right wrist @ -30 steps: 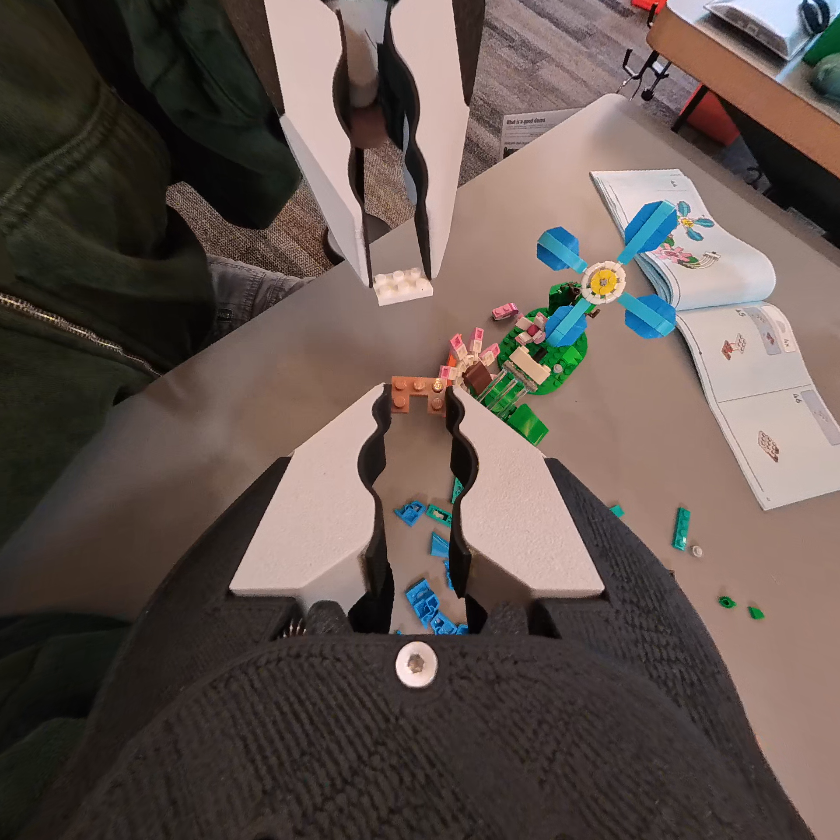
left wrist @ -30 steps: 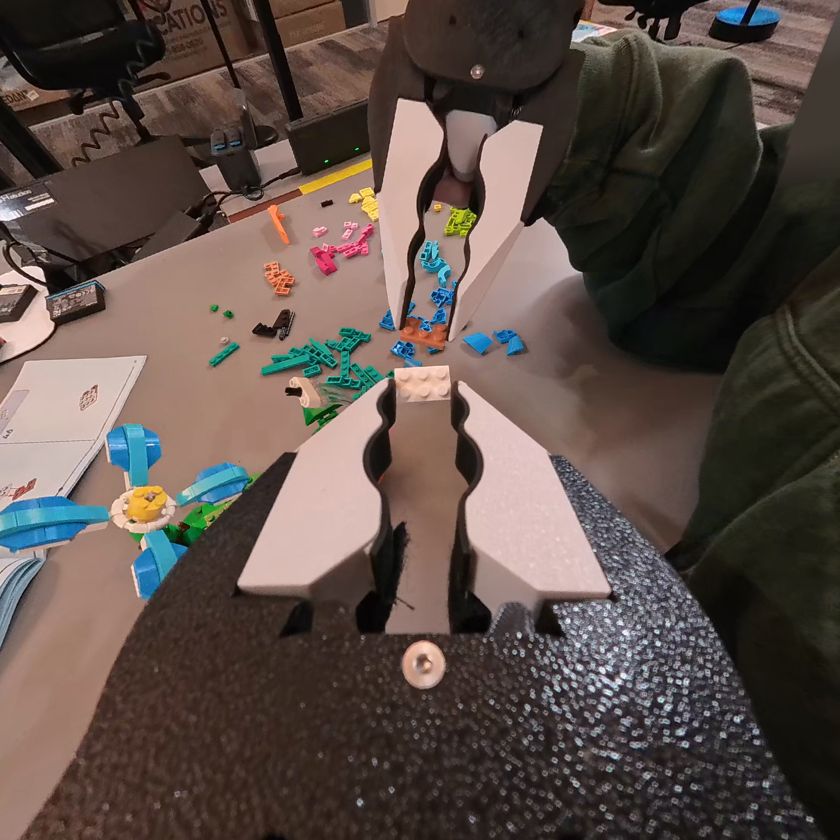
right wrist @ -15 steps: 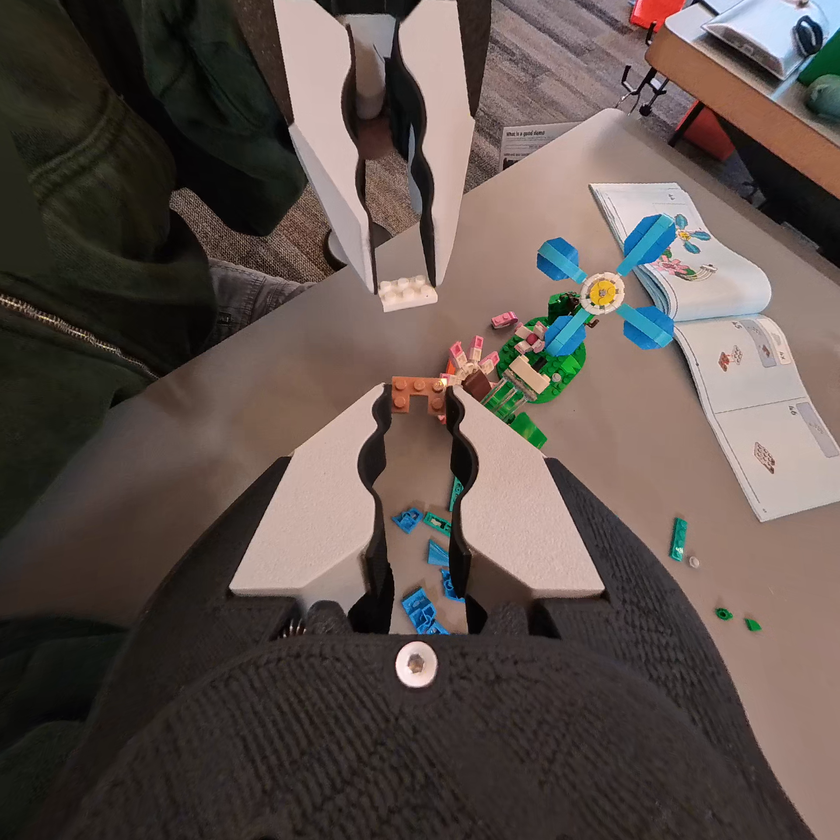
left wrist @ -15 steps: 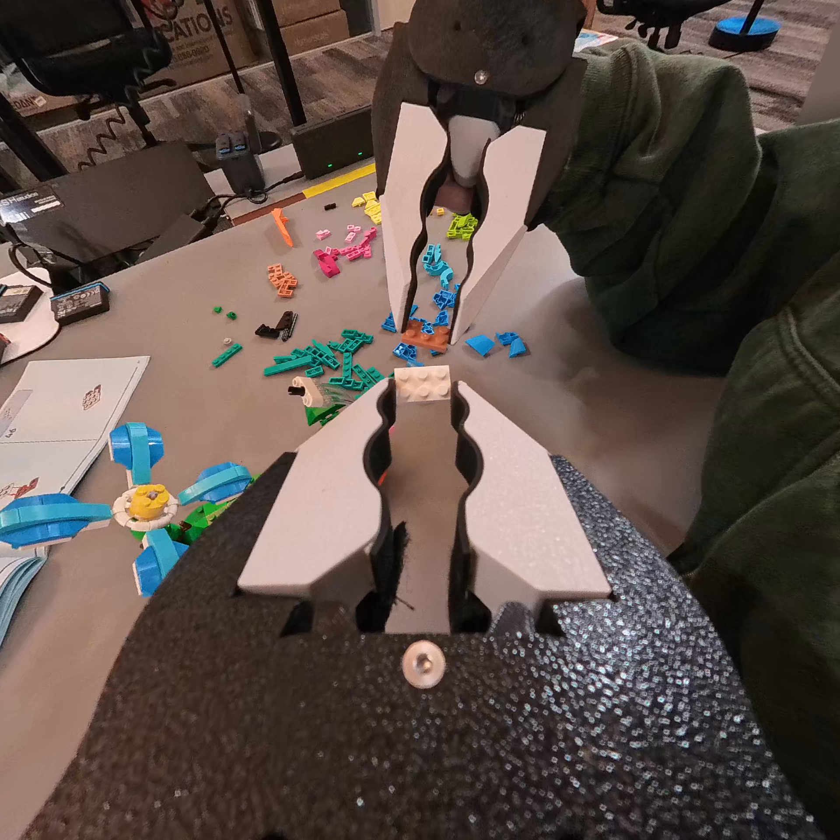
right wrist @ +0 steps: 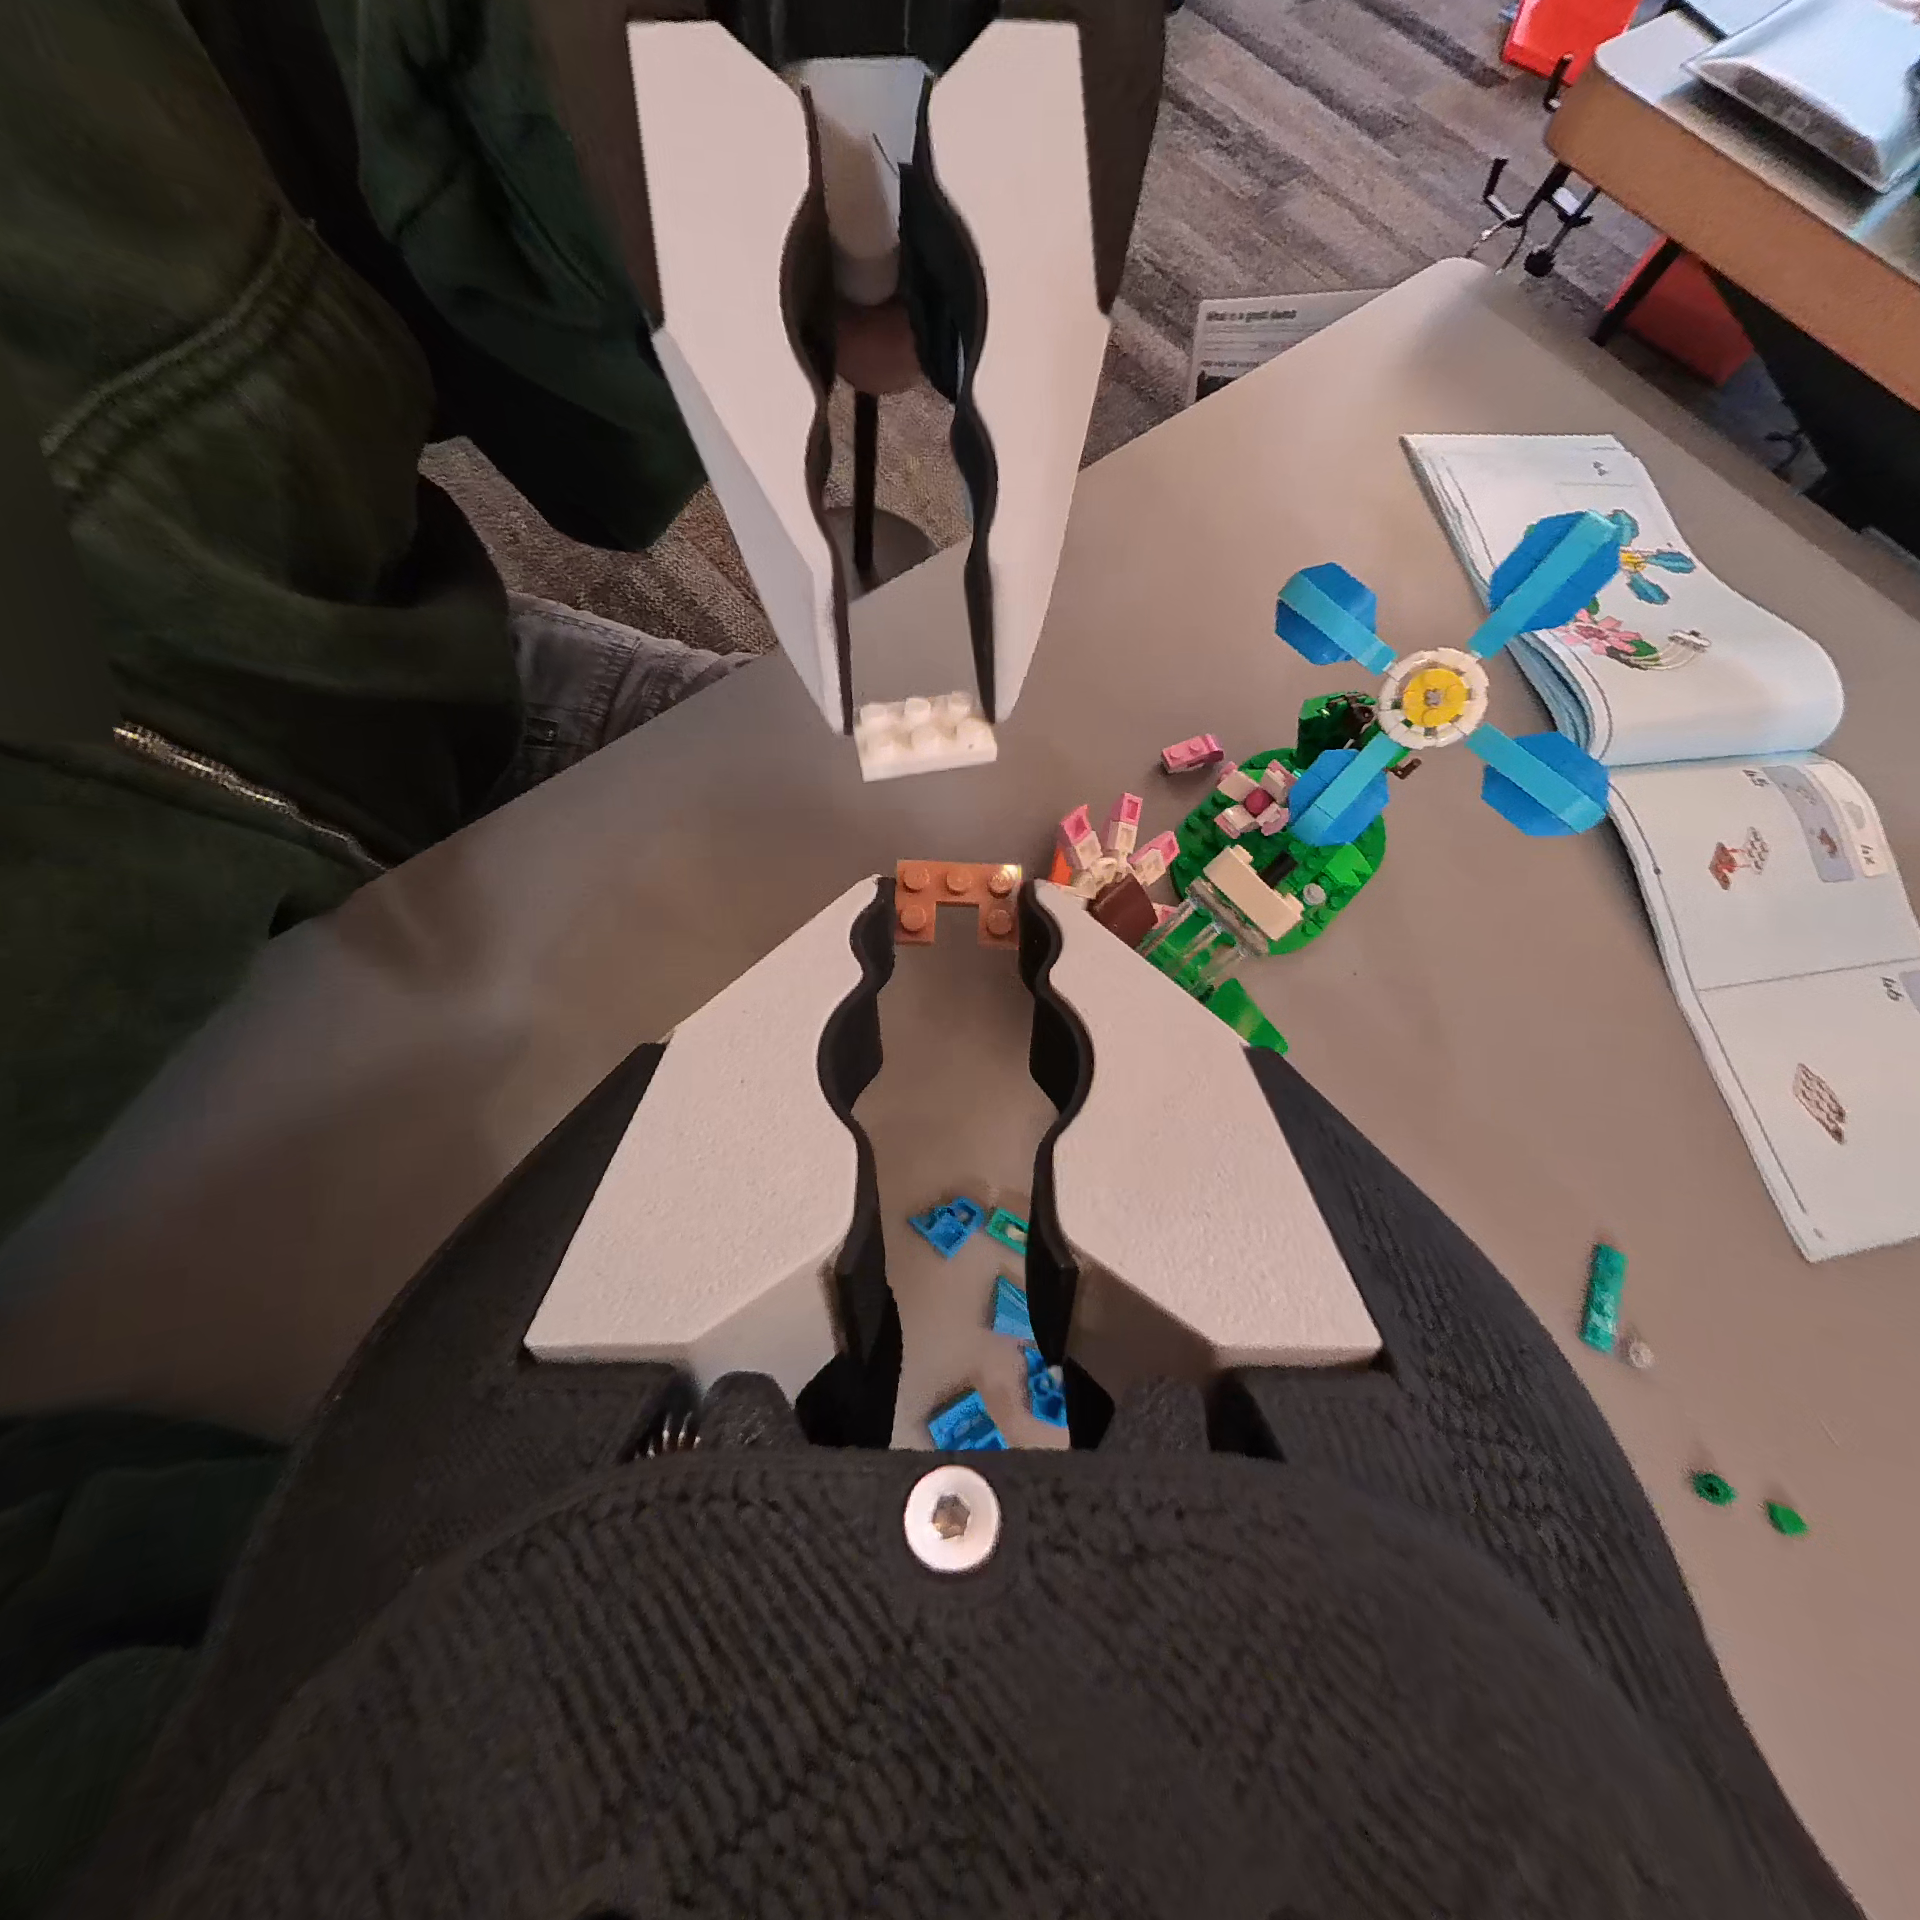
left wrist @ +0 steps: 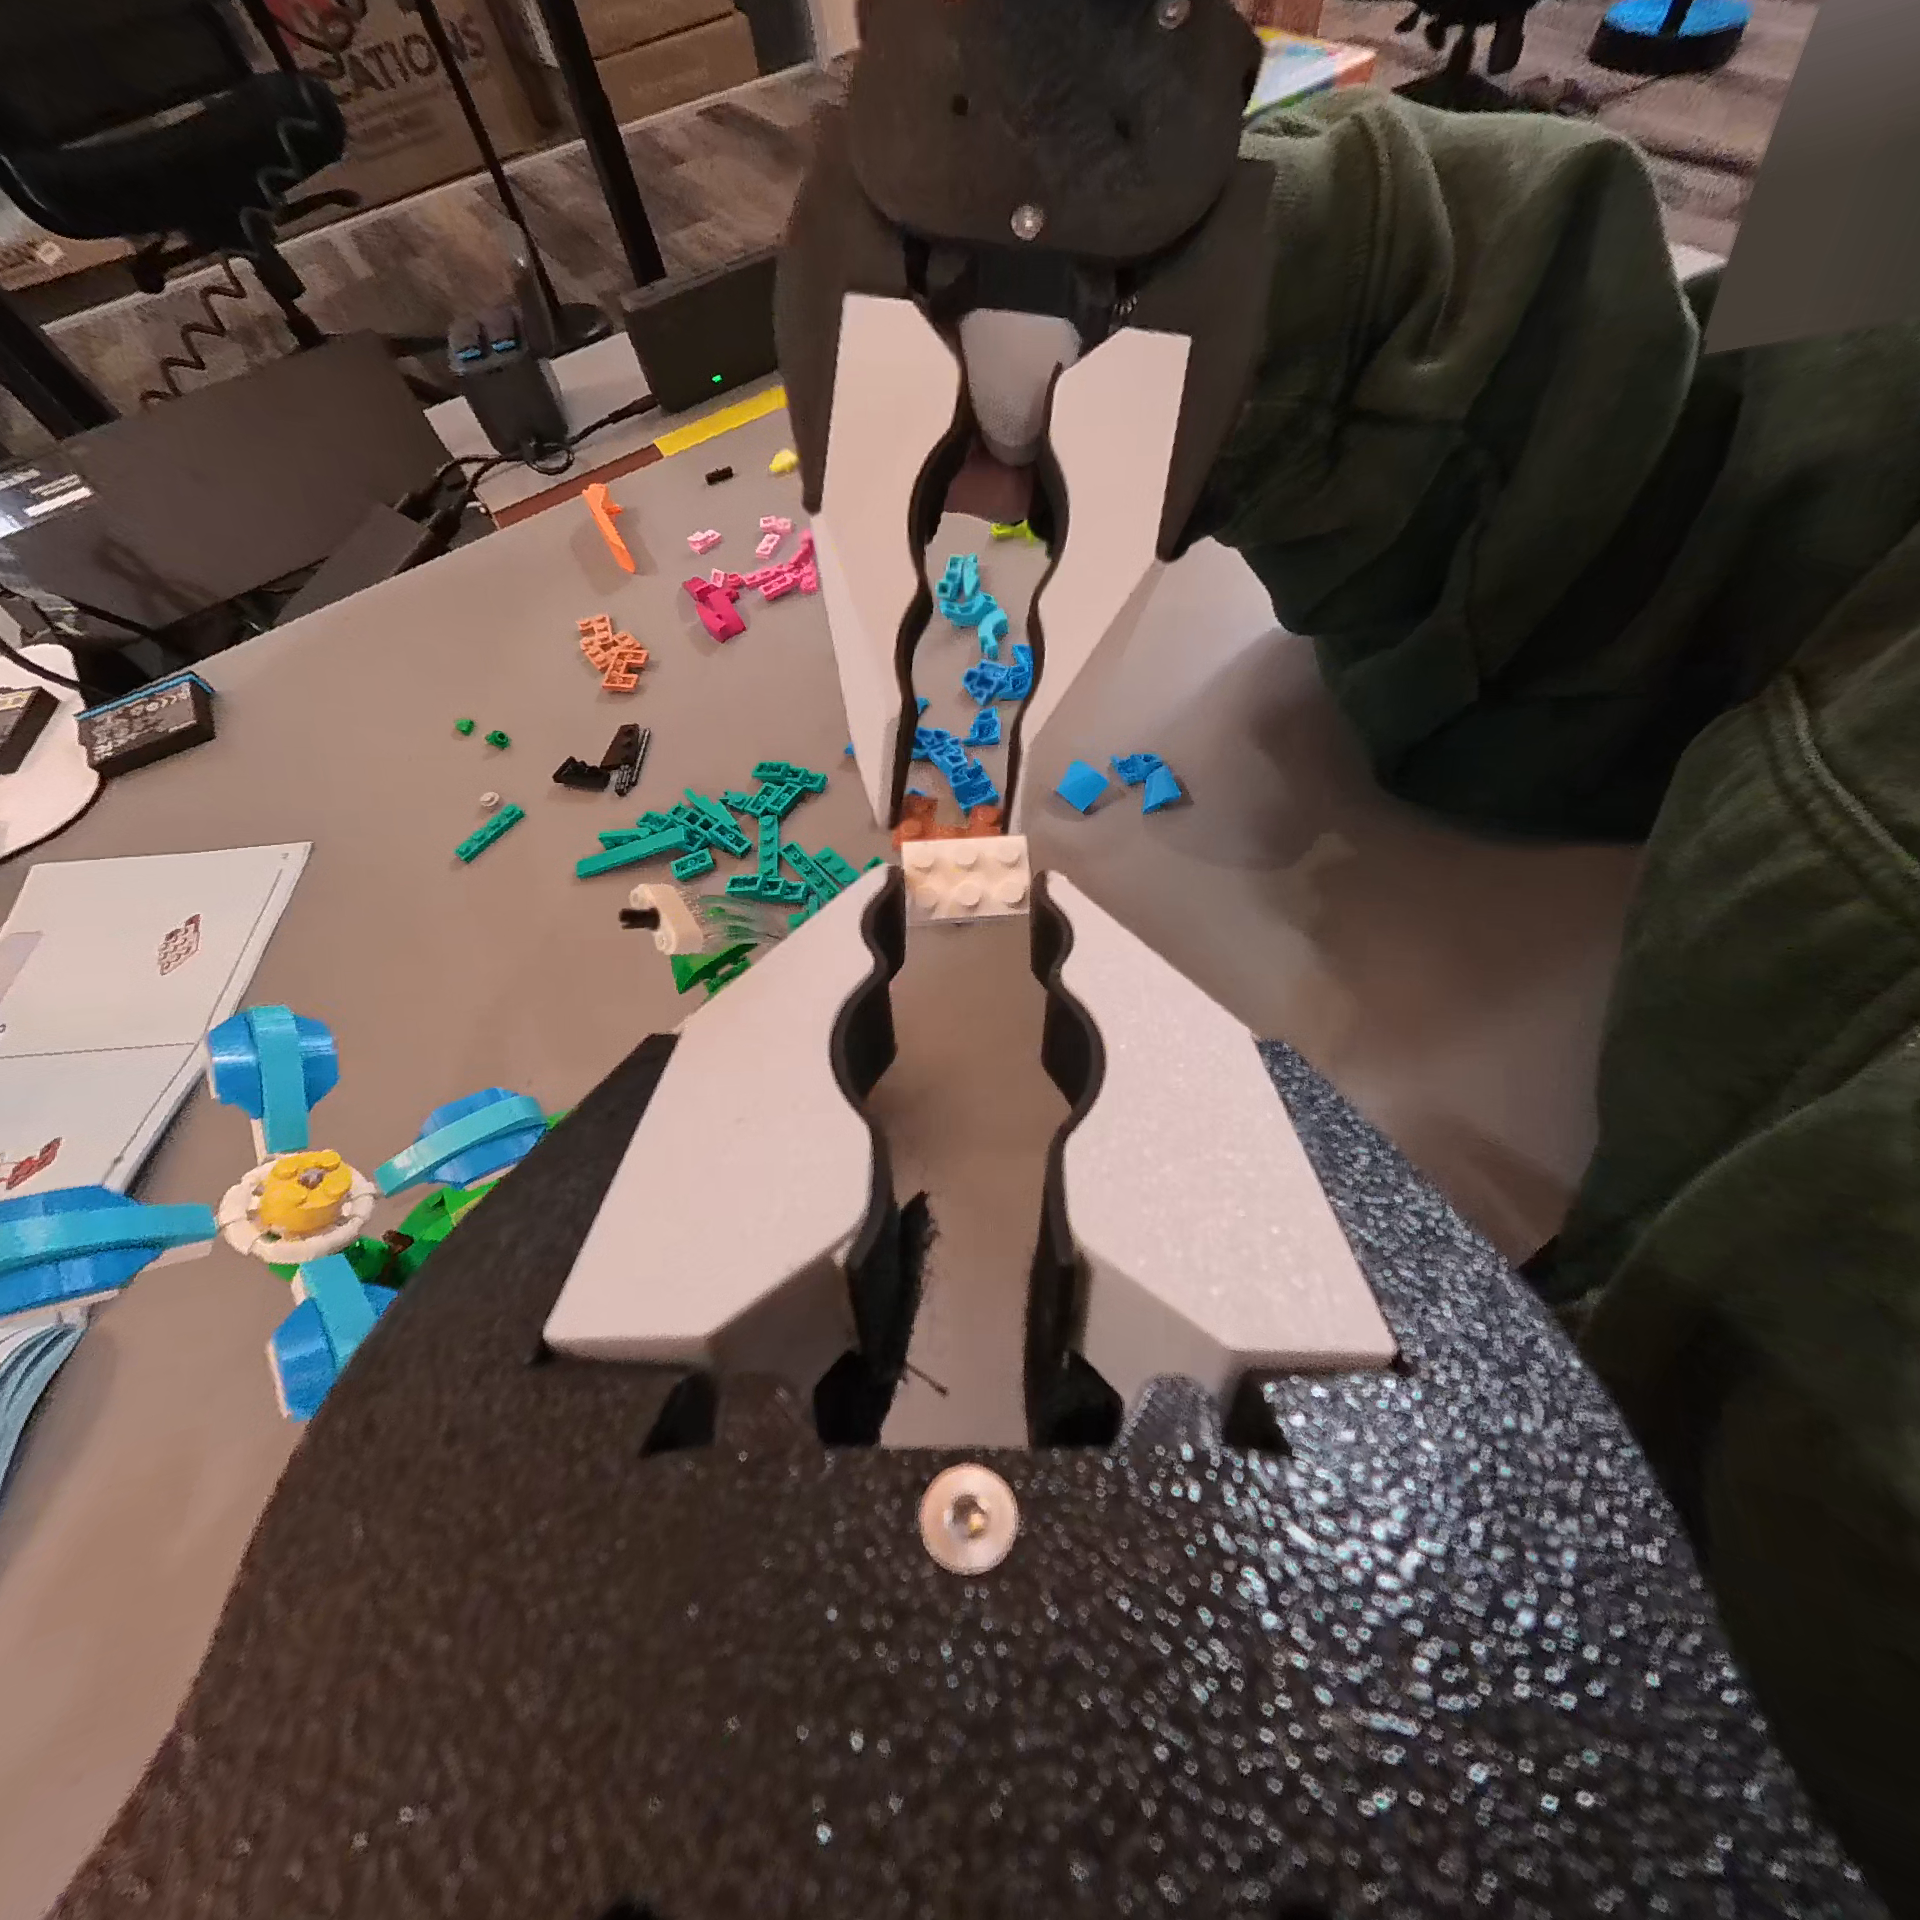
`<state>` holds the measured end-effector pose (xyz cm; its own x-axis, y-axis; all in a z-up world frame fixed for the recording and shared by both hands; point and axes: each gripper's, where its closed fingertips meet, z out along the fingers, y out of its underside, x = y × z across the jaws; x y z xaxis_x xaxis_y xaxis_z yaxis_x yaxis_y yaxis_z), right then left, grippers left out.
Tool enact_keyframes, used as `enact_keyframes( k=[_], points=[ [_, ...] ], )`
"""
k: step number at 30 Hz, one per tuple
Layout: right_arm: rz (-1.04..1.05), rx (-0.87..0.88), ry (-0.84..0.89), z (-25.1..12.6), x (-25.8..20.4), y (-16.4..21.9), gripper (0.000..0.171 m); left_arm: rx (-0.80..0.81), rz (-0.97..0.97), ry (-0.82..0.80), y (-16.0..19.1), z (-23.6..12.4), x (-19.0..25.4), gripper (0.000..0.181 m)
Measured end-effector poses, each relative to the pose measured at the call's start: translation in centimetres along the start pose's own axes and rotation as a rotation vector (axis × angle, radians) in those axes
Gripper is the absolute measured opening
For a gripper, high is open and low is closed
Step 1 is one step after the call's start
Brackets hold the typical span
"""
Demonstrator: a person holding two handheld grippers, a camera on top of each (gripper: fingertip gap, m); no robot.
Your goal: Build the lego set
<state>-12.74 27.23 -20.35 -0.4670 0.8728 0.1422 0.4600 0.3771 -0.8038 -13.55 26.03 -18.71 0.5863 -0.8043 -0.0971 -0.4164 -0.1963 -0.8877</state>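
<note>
My left gripper point(left wrist: 966, 899) is shut on a white 2x3 plate point(left wrist: 964, 878), held above the table. My right gripper point(right wrist: 956, 909) is shut on a brown notched plate point(right wrist: 956, 902). The two grippers face each other tip to tip. In the left wrist view the right gripper point(left wrist: 951, 821) hangs just beyond the white plate, its brown plate point(left wrist: 948, 821) nearly touching it. In the right wrist view the left gripper point(right wrist: 920, 732) holds the white plate point(right wrist: 923, 740) a short gap away. A partly built model with a blue-petalled flower point(right wrist: 1434, 696) stands on a green base point(right wrist: 1299, 862).
Loose pieces lie on the grey table point(left wrist: 416, 935): teal point(left wrist: 727, 831), blue point(left wrist: 977, 686), pink point(left wrist: 748, 587), orange point(left wrist: 613, 649). An open instruction booklet point(right wrist: 1714, 831) lies beside the model. A person's green sleeve point(left wrist: 1455, 416) is at the right. Black devices point(left wrist: 145, 717) sit at the far left.
The two grippers have moved closer together; the gap between the white plate and the brown plate has shrunk. Both stay shut on their pieces.
</note>
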Motion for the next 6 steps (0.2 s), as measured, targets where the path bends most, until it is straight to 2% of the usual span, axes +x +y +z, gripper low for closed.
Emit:
enact_keyframes(
  k=[1, 6],
  points=[
    [-0.002, 0.002, -0.011, 0.16, -0.17, -0.04, 0.022, -0.006, 0.009, 0.001, 0.08, 0.14, 0.11, 0.022],
    [-0.010, 0.003, -0.068, 0.92, -1.07, -0.16, 0.022, -0.048, 0.024, 0.015, 0.67, 0.51, 0.50, 0.022]
  ],
)
